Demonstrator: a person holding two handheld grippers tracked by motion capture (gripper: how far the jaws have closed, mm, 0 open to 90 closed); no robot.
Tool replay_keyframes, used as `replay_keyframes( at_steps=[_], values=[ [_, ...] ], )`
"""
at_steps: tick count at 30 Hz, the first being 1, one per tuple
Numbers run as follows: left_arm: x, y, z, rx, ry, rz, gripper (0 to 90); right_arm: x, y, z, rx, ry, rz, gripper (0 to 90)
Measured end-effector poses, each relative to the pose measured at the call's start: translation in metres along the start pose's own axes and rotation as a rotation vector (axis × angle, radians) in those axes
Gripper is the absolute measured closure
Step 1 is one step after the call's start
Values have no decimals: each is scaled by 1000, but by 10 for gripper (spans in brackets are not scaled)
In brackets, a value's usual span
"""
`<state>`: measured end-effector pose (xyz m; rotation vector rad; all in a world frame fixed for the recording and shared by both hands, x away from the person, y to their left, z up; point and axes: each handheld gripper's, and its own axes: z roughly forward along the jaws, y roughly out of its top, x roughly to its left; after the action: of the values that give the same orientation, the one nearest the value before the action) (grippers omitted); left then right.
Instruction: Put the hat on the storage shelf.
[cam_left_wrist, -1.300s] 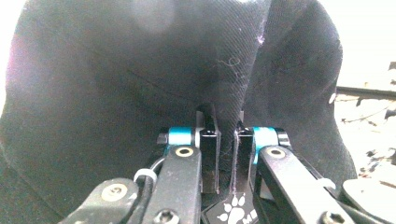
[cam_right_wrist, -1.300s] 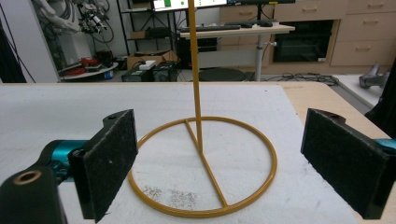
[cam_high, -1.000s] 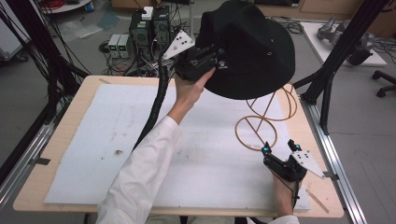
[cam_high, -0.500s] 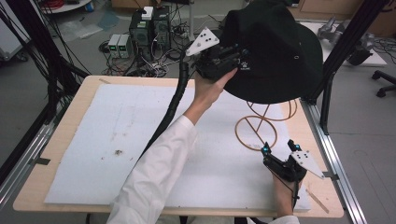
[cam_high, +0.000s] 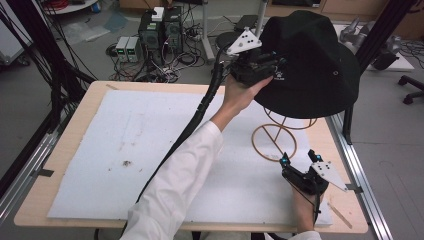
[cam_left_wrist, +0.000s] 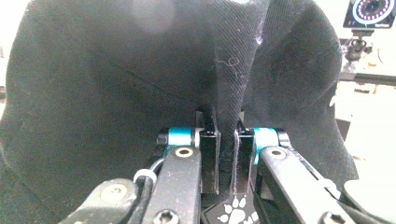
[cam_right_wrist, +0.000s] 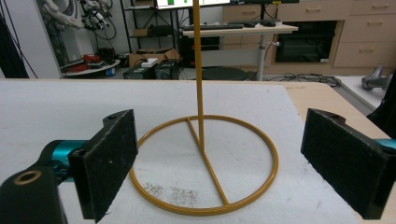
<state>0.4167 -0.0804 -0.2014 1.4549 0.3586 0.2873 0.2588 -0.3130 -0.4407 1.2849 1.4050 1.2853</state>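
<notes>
left claw: the left gripper (cam_high: 272, 70) is clamped on a fold of the black hat (cam_high: 310, 60); in the left gripper view the pads (cam_left_wrist: 210, 154) pinch the brim cloth (cam_left_wrist: 227, 107) tight between them.
hat: it hangs in the air from that pinch, above the gold wire stand (cam_high: 280, 135), with its crown past the stand's top and its brim drooping toward it.
change: over the last second the left hand (cam_high: 240, 95) has carried the hat from the near-left side of the stand to a spot over and beyond it, a little higher than before; the grip has not altered.
meaning: the hat looks close to being lined up over the stand, so the carrying step seems nearly done; judged next is a lowering of the crown onto the stand's top.
right claw: the right gripper (cam_high: 300, 167) rests on the white mat (cam_high: 125, 150) just in front of the stand, jaws wide apart and holding nothing; it has kept its place.
stand seen from right claw: the ring base (cam_right_wrist: 205, 163) and upright rod (cam_right_wrist: 198, 70) stand between the two open pads, untouched.
risk: the hat is held only by one brim fold, so it may tilt as it settles on the stand.
</notes>
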Motion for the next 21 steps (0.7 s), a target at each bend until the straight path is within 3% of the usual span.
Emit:
replay_keyframes(
  at_steps=[7,13,21],
  values=[
    [-2,-4,18,70,4,-20,849,1,0,0,0,9,-8,102],
    [-2,-21,31,135,7,-31,847,2,0,0,-7,10,-15,102],
    [-4,-36,35,177,-6,-44,846,3,1,0,-9,19,-14,102]
  ],
)
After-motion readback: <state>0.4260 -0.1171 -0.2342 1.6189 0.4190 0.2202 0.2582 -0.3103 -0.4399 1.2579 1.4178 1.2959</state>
